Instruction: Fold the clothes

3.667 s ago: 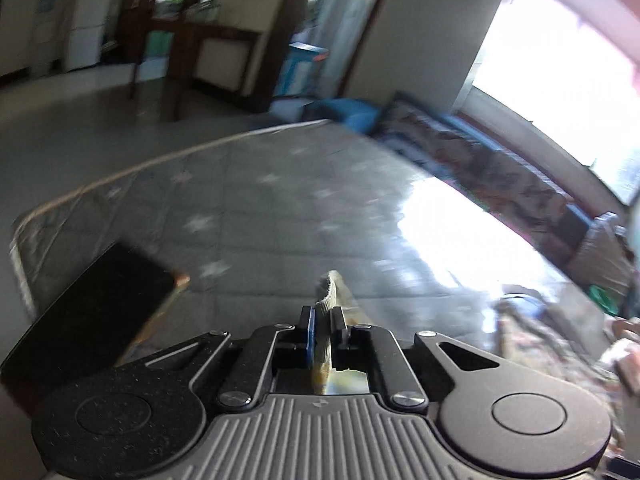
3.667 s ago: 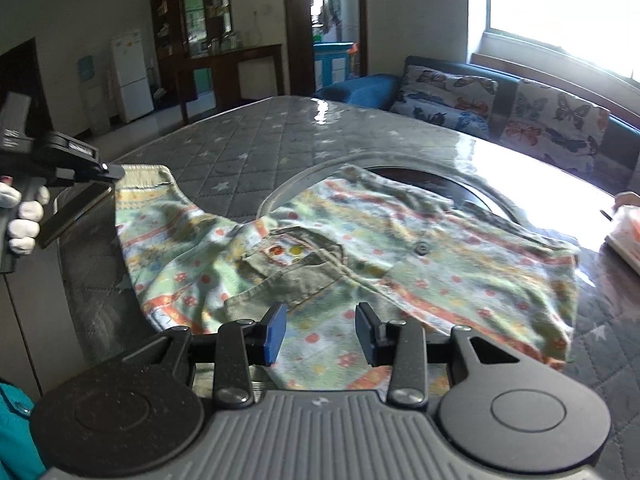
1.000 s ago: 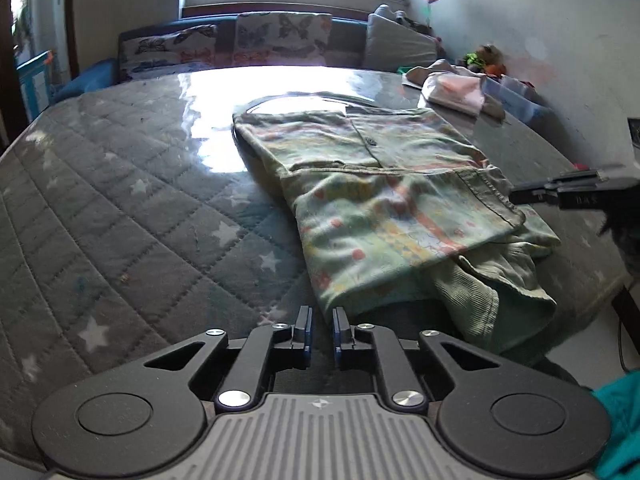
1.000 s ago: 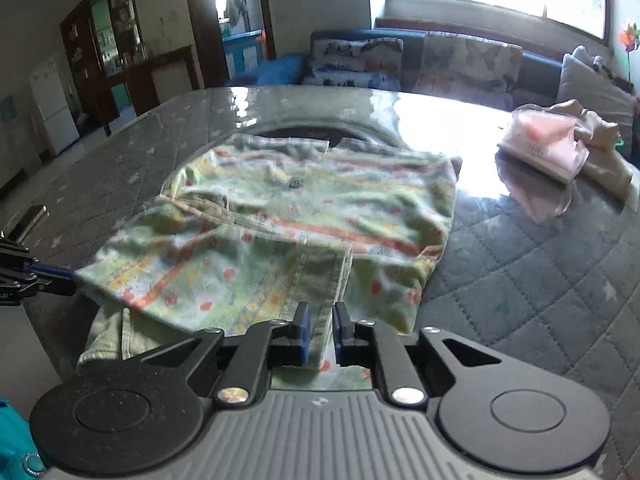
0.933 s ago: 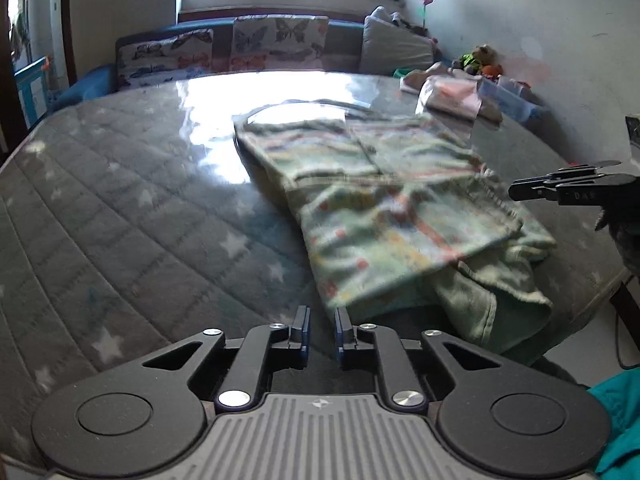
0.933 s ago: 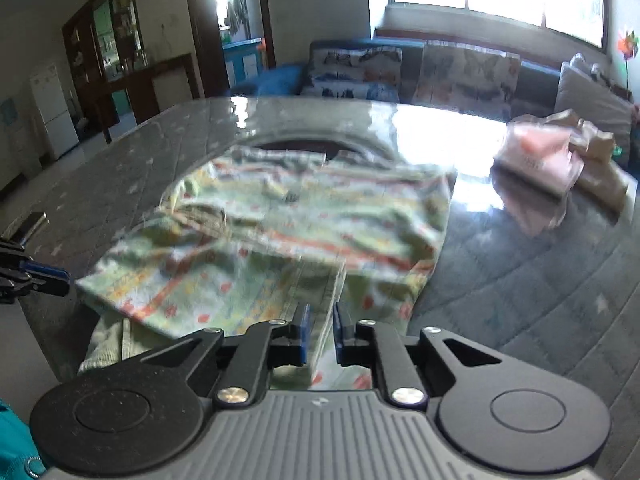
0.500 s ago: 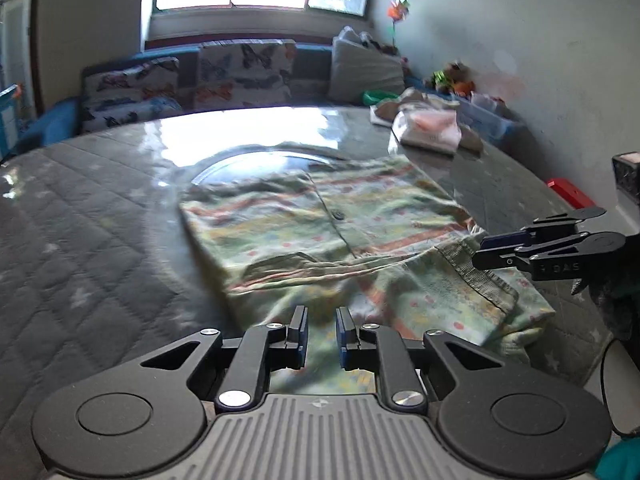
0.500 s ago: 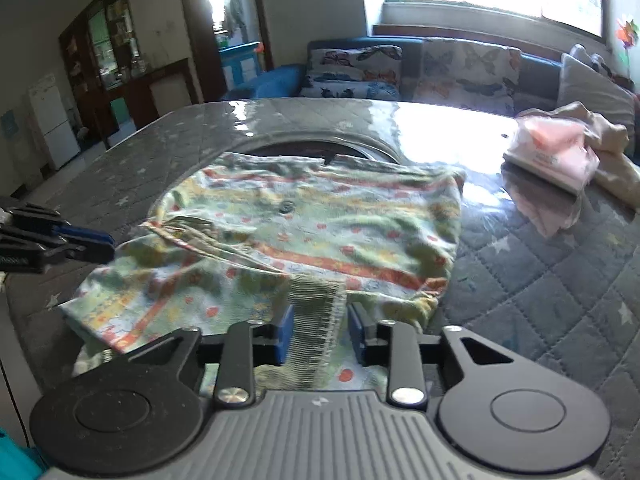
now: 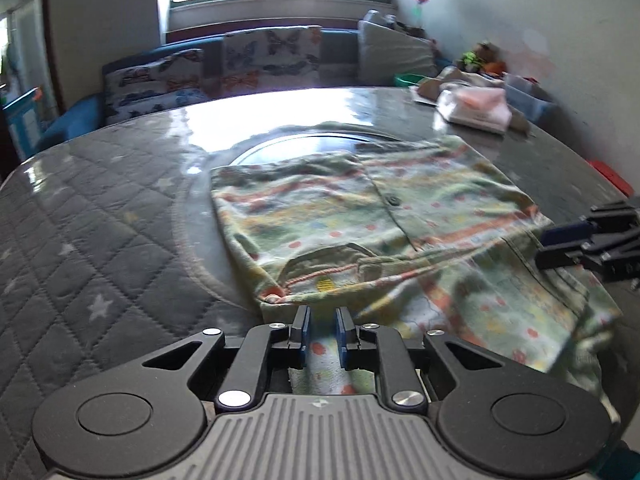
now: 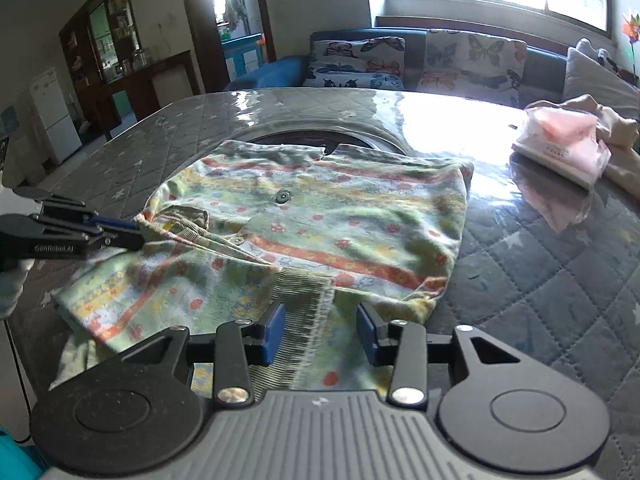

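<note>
Covering the table (image 9: 100, 216), grey star-quilted cloth, butterfly-cushioned sofa (image 10: 400, 60) behind

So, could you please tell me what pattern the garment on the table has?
The garment is pale green with orange stripes and dots; clearest in the right wrist view.

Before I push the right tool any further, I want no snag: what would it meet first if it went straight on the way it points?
Most likely the patterned garment: its ribbed hem already lies between the right tool's open pads, which have just been opening, with more cloth and the quilted table beyond.
</note>
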`<state>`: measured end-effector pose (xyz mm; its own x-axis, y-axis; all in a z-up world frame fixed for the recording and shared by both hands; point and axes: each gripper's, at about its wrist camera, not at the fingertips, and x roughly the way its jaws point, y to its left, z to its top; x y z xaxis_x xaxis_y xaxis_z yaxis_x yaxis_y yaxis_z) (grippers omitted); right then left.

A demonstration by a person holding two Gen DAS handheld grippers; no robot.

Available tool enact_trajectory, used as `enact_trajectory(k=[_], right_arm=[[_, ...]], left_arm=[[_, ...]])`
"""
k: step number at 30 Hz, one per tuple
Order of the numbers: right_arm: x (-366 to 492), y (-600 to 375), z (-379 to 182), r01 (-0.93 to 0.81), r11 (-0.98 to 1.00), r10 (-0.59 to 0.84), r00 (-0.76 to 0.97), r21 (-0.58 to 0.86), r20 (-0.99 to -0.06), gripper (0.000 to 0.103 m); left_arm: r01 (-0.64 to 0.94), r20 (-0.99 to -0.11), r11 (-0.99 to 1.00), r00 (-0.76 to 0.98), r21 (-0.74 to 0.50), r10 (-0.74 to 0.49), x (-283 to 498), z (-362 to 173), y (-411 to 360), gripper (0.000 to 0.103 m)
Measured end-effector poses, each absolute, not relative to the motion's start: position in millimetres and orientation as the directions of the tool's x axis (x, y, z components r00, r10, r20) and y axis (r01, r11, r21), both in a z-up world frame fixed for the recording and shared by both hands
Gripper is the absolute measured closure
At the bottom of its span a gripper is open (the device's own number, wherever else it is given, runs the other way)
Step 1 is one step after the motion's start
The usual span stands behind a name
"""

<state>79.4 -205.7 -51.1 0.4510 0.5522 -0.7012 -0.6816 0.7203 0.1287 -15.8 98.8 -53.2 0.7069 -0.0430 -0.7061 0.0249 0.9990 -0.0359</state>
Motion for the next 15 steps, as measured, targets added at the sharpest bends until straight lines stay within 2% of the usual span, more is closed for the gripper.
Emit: enact_trajectory(k=[5, 10, 15], right_arm=[[81, -205, -56, -0.686, 0.718, 0.547, 0.447, 0.121, -0.708, 0.063], [80, -201, -51, -0.691, 0.713, 0.56, 0.461, 0.118, -0.688, 0.063], [79, -190, -51, -0.715, 0.69, 0.571, 0.447, 0.108, -0.688, 0.063]], left_arm=[[-0.039, -0.697, 0.997, 0.717, -0.062, -0.016, -21, -45, 103, 0.087], [0.061, -0.677, 0.995, 0.729, -0.076, -0.096, -18, -39, 86, 0.087], [0.068, -0.701, 0.996, 0.708, -0.051, -0.084, -3, -53, 84, 0.085]])
